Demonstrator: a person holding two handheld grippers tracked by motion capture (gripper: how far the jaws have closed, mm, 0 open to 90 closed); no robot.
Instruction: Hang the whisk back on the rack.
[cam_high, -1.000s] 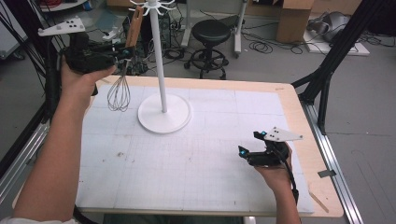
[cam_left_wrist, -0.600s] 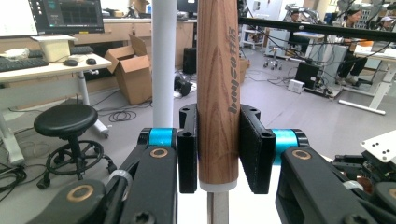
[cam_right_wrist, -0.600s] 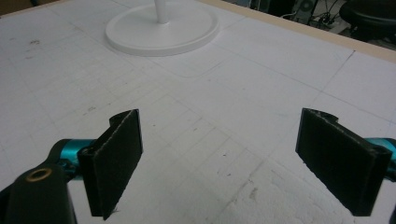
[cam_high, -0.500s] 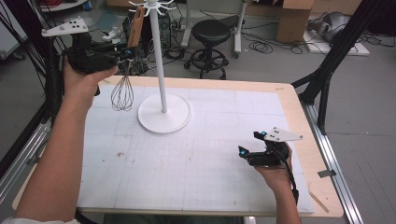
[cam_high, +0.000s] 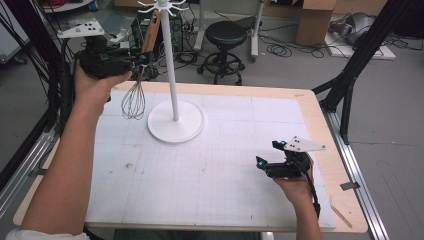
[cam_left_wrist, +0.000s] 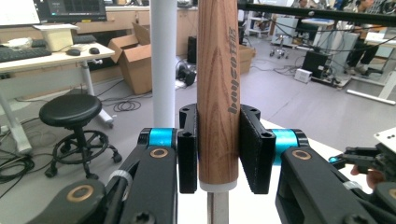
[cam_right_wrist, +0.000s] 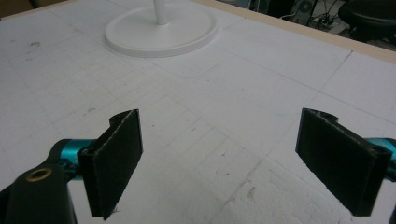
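Note:
A whisk (cam_high: 133, 97) with a wooden handle (cam_left_wrist: 218, 93) hangs wires-down over the table's far left corner. My left gripper (cam_high: 141, 59) is shut on the handle's lower end, one pad (cam_left_wrist: 254, 154) on each side of it. The handle leans up toward the hooks (cam_high: 161, 6) at the top of a white stand (cam_high: 176, 121), whose pole (cam_left_wrist: 163, 60) rises just behind the whisk. My right gripper (cam_high: 269, 153) rests low over the white mat at the near right. It is open, with nothing between its pads (cam_right_wrist: 116, 158), and faces the stand's round base (cam_right_wrist: 161, 30).
A white gridded mat (cam_high: 215, 175) covers the wooden table (cam_high: 320, 125). Behind the table stand a black stool (cam_high: 227, 35), cables and cardboard boxes (cam_high: 315, 22). Black frame posts (cam_high: 350, 75) flank the table's right side, and a rail runs along its left.
My left gripper has carried the whisk slightly to the right, closer to the stand's pole. The right gripper has not moved.

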